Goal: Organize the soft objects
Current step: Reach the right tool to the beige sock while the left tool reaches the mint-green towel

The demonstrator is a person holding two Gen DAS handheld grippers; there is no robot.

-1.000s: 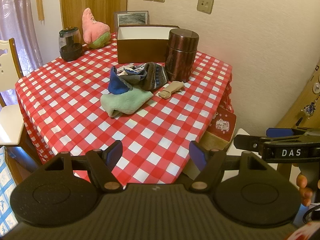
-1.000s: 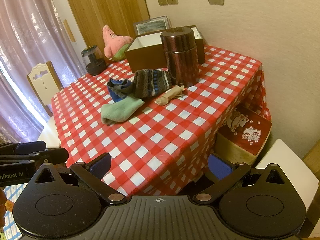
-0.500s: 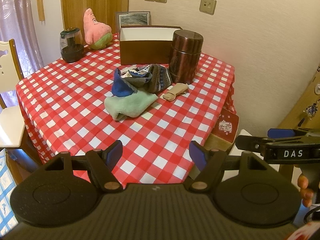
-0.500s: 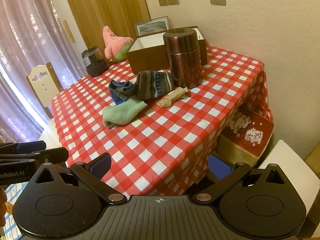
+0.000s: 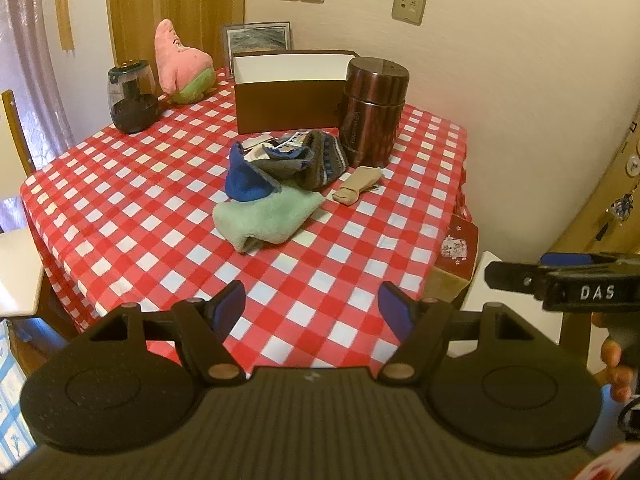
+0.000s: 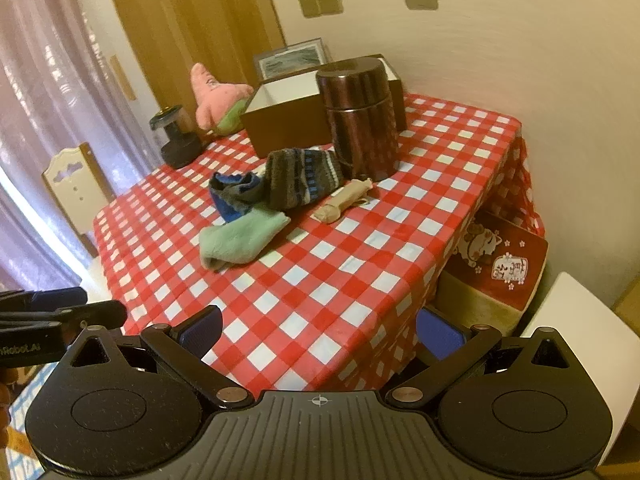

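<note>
A pile of soft things lies mid-table on the red checked cloth (image 5: 132, 200): a mint green cloth (image 5: 268, 216), a blue sock (image 5: 244, 180), a striped dark knit sock (image 5: 324, 160) and a beige sock (image 5: 356, 188). The same pile shows in the right wrist view, with the green cloth (image 6: 240, 236), the knit sock (image 6: 304, 178) and the beige sock (image 6: 344, 202). An open brown box (image 5: 288, 96) stands behind the pile. My left gripper (image 5: 312, 306) is open and empty above the near table edge. My right gripper (image 6: 320, 330) is open and empty, at the table's near corner.
A dark brown canister (image 5: 374, 112) stands right of the pile. A pink plush star (image 5: 180, 62) and a glass jar (image 5: 132, 96) sit at the far left, a framed picture (image 5: 258, 38) behind the box. A chair (image 6: 76, 188) is left, a red-topped box (image 6: 496, 272) right of the table.
Both grippers have moved closer to the table and the pile, which now looks larger. Both stay open and empty. Nothing on the table has moved.
</note>
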